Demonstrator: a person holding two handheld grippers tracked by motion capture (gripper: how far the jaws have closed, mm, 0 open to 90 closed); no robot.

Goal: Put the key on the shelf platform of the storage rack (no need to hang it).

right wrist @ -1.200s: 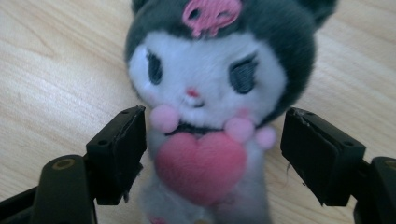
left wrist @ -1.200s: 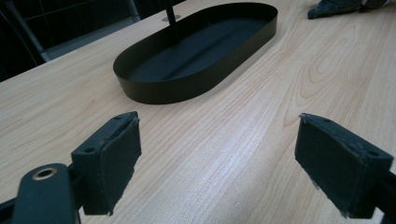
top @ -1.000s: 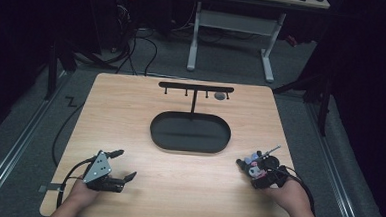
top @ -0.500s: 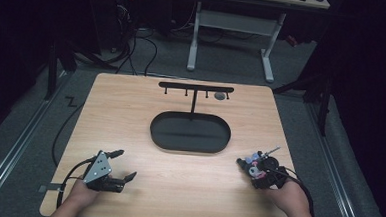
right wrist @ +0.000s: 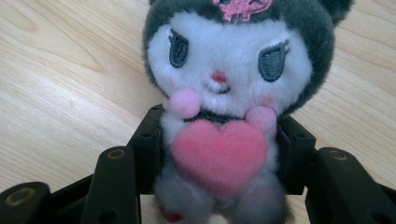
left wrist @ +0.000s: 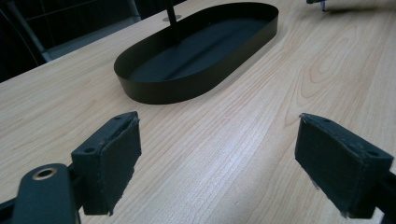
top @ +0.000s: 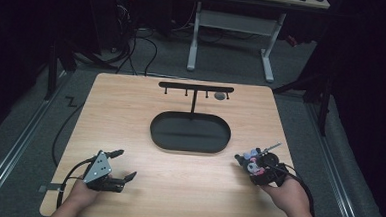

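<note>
The right tongs [right wrist: 219,154] have just closed on the plush toy [right wrist: 233,93], while the left tongs [left wrist: 224,163] gape open above the table [left wrist: 243,130].

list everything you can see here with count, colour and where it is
plush toy: 1, white face, dark grey hood, pink heart; near right of the table, between the right claw's pads
tray: 1, black oval; table centre
hook rack: 1, black T-shaped stand with small pegs; rises from the tray's far side
table: 1, light wood
white desk frame: 1, on the floor beyond the table
left claw: 1, black, open, near left
right claw: 1, black, jaws just closed on the plush toy
</note>
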